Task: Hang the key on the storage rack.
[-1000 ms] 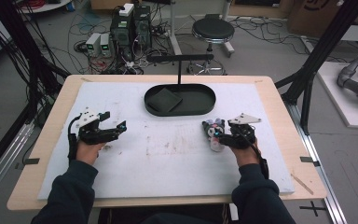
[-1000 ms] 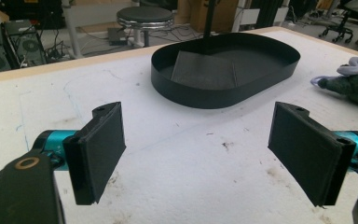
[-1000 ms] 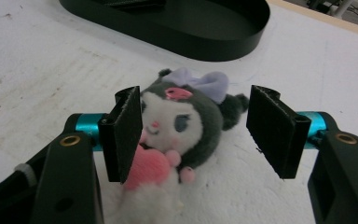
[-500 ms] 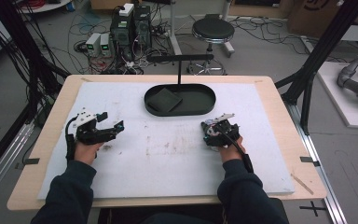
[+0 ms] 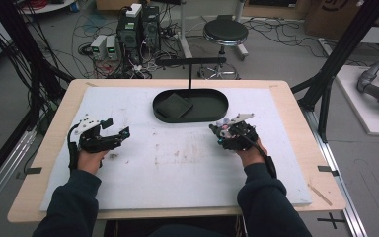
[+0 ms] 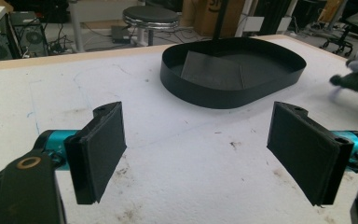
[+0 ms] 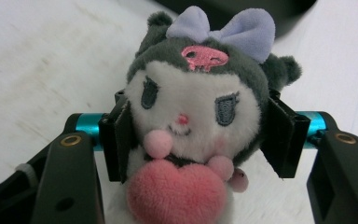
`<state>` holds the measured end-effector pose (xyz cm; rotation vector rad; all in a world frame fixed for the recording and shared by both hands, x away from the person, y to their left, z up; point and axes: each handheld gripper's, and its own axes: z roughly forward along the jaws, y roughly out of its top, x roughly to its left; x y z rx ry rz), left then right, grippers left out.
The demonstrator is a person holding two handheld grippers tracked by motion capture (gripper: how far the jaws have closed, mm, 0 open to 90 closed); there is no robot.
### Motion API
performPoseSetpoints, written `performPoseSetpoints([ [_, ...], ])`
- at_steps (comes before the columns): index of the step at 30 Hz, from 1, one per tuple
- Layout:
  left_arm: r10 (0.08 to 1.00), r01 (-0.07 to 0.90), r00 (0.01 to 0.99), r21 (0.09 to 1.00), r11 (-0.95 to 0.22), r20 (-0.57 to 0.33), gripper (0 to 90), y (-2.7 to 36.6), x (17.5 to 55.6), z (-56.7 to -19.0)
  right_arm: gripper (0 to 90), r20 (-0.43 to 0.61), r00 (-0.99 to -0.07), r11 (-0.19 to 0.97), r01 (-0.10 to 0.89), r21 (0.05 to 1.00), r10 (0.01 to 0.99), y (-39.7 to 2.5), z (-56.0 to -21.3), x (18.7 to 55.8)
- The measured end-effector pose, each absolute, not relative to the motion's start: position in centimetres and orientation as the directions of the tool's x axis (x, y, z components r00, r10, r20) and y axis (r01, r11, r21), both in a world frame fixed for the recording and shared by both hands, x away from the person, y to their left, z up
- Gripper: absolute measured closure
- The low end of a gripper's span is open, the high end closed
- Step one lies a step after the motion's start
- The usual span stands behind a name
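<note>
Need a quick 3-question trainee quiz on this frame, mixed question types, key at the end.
1. True or false: the right tool is shut on the plush toy.
2. What state is the left tool in? A) open with nothing between its pads B) shut on a cloth C) shut on the tray rim
3. Fill in: the flat dark square piece lies inside the black oval ____.

Key: 1 true; 2 A; 3 tray.
</note>
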<state>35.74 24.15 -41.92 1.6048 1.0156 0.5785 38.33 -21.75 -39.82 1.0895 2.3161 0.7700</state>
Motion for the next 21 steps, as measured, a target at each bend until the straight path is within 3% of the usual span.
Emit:
performPoseSetpoints([
  [8,0.848,0.31,0.511,0.95,-0.029,-0.141,19.0,24.3,35.7,-41.9,36.7,-0.182,-0.672,0.566,0.41,0.715,0.717,-22.3,-35.1,39.8],
  [13,0.847,0.313,0.511,0.949,-0.027,-0.144,19.0,24.3,35.8,-41.9,36.6,-0.248,-0.726,0.624,0.305,0.72,0.641,-22.2,-32.9,41.1],
  [21,0.846,0.316,0.512,0.948,-0.028,-0.146,19.0,24.3,35.9,-42.0,36.6,-0.192,-0.706,0.552,0.324,0.769,0.682,-22.8,-31.1,43.6],
])
